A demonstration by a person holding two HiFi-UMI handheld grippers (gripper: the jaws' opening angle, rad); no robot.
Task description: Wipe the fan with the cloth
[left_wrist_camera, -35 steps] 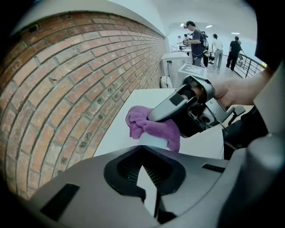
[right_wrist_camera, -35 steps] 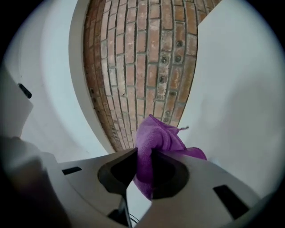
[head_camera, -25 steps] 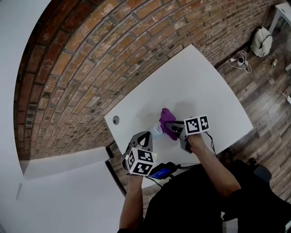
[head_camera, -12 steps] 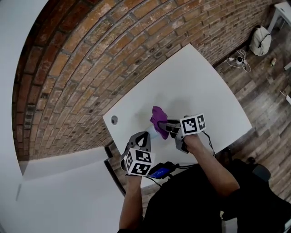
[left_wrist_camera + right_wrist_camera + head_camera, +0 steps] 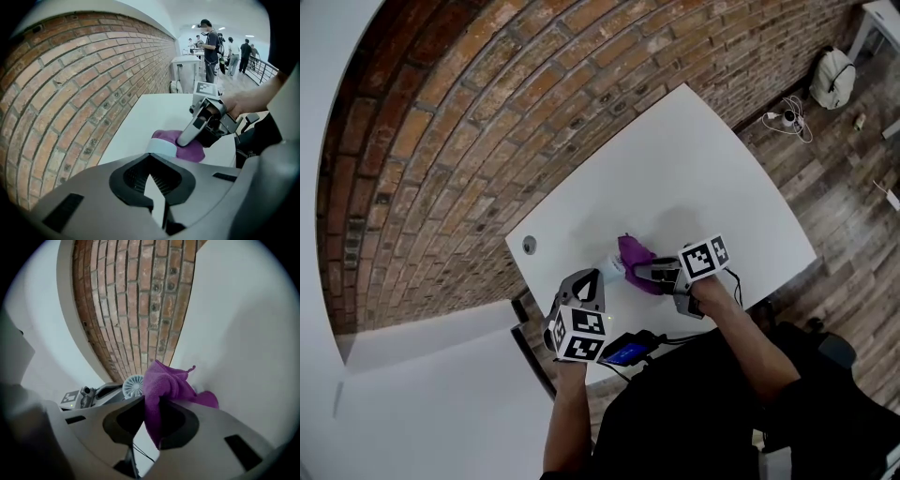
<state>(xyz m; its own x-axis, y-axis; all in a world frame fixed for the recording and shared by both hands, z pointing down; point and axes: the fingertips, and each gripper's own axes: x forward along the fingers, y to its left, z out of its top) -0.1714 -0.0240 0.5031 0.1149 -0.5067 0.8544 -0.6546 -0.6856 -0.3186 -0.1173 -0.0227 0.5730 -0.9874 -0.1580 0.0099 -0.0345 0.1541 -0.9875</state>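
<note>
A small white fan [image 5: 612, 269] with a pale-blue rim [image 5: 164, 147] is held over the near part of the white table [image 5: 694, 169]. My left gripper [image 5: 602, 277] is shut on its lower part, which shows as a pale strip between the jaws [image 5: 157, 187]. The purple cloth [image 5: 631, 253] is bunched in my right gripper [image 5: 649, 273], which is shut on it and lies level. The cloth [image 5: 190, 151] presses against the fan's head from the right. In the right gripper view the cloth [image 5: 164, 385] hangs from the jaws [image 5: 152, 427], beside the round grille [image 5: 133, 386].
A brick wall [image 5: 487, 112] runs along the table's far edge. A round cable hole [image 5: 529, 245] sits near the table's left corner. A white backpack [image 5: 832, 80] and cables lie on the wooden floor at the right. People [image 5: 211, 42] stand far off.
The right gripper carried the cloth left and away across the fan, then back toward me. The left gripper and the fan stayed where they were.
</note>
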